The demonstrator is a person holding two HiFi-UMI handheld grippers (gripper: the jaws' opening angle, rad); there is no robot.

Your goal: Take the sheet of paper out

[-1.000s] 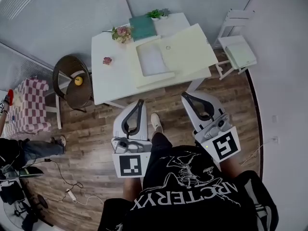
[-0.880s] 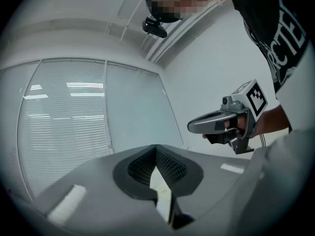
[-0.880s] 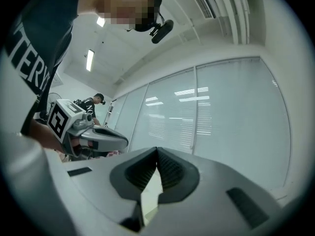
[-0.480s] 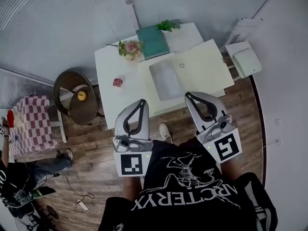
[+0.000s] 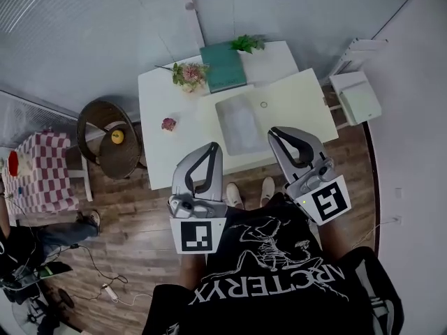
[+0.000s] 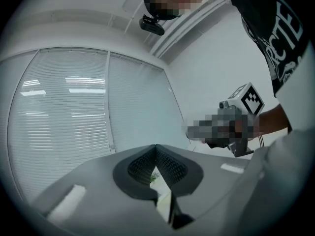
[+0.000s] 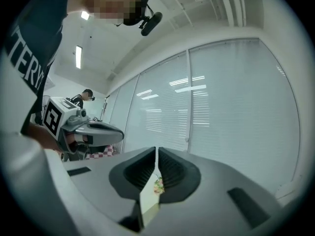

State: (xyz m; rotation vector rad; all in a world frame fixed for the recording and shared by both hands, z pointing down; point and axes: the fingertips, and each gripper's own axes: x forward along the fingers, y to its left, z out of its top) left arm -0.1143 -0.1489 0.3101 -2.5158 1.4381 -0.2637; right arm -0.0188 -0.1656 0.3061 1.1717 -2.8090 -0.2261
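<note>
Facing: white table (image 5: pixel 157 145), me at its near edge, nothing touched yet.
L gripper (image 5: pixel 212 149): my fingers pressed tog., empty; nothing betw. them in the left gripper view.
sheet of paper (image 5: pixel 241 121): greyish-white, lying flat on the left half of the folder, just ahead & betw. my two grippers. Can't tell if it sits under a clear pocket.
folder (image 5: pixel 300 107): pale yellow, open & flat on the table, mid-right.
handling (my guess): v. light, floppy, creases easy, prob. slick on the folder. Lying flat, so hard to get under.
where to take: near edge or a near corner w/ a thin pinch, other gripper pinning the folder so it doesn't slide along.
R gripper (image 5: pixel 274 132): fingers shut tight too, empty. They must spread before any pinch.
</note>
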